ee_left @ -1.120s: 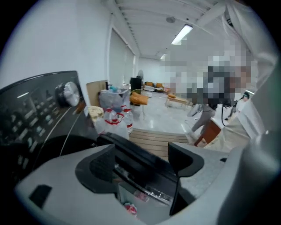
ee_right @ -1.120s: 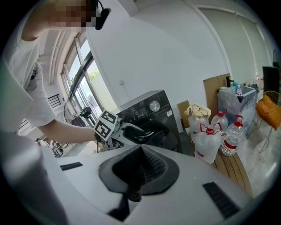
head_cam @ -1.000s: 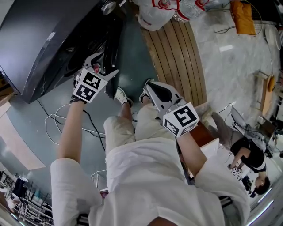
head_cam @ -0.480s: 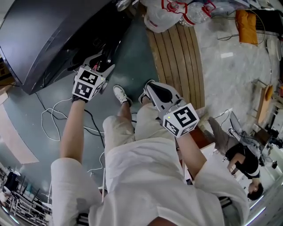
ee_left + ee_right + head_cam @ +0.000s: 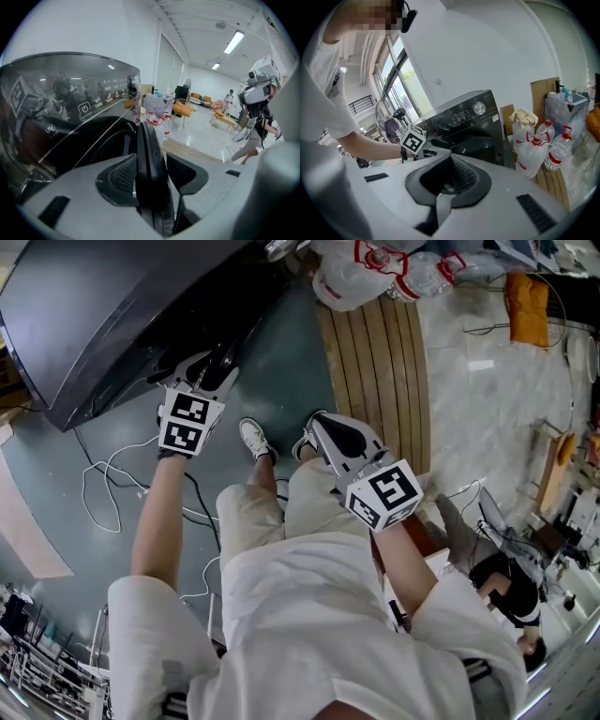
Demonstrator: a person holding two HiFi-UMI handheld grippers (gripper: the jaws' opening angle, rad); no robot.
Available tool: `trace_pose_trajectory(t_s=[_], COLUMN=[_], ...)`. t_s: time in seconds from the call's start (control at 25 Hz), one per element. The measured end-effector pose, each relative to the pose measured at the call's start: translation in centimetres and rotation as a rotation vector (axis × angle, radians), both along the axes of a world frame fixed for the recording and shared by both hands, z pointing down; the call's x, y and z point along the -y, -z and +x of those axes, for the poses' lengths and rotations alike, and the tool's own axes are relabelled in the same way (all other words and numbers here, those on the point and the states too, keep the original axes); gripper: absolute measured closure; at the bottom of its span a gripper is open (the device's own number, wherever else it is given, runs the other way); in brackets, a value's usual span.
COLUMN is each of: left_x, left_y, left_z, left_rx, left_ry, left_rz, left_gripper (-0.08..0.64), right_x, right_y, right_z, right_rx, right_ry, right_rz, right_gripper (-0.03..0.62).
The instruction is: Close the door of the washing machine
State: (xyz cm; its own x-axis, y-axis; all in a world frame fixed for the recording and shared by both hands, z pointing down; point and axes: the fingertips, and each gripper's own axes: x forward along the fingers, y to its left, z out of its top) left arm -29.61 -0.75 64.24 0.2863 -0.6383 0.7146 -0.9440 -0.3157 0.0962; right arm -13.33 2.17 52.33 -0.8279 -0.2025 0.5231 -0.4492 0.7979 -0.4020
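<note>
**Head view:** Seen from above, a person (image 5: 309,615) in white stands at a dark washing machine (image 5: 103,315). The left tool (image 5: 208,371) is pushed up to the machine's front. The right tool (image 5: 319,427) hangs idle, well apart from the appliance, and cables (image 5: 108,488) trail nearby.

**Left gripper view:** The open door (image 5: 149,154) stands edge-on between the left tool's jaws, which are closing on it. One pad lies against the rim and the other looks a sliver short, so no firm clamp can be called yet. The dark drum opening (image 5: 101,147) gapes behind, under the control panel (image 5: 93,101).

**Right gripper view:** The right tool's jaws are drawn together with nothing between them. Beyond them the door is ajar on the machine's front, with the left tool at its edge and water bottles (image 5: 534,150) alongside.

The step in hand appears to be taking hold of the door's rim. The next move calls for completing that grip, then swinging the door along its hinge arc into the opening and pressing until the latch catches
</note>
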Motion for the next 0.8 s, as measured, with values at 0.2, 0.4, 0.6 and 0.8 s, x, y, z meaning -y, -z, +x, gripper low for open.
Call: trace_pose_trajectory(t_s=[0.2, 0.4, 0.6, 0.8], left_x=[-0.4, -2.2, -3.4, -4.8], left_y=[0.4, -0.6, -0.4, -0.1], left_z=[-1.5, -3.1, -4.5, -6.1], left_rx=[0.072, 0.121, 0.193, 0.211], left_ry=[0.083, 0.156, 0.232, 0.326], left_rz=[0.03, 0.027, 0.039, 0.03], left_gripper=[0.375, 0.417, 0.427, 0.486], right_x=[0.1, 0.1, -0.3, -0.3], right_y=[0.3, 0.0, 0.1, 0.1], right_z=[-0.4, -0.8, -1.1, -1.6], right_rx=[-0.006, -0.011, -0.005, -0.005], right_ry=[0.014, 0.031, 0.053, 0.063], right_rz=[0.001, -0.001, -0.004, -0.003], right_gripper=[0.594, 0.594, 0.594, 0.594])
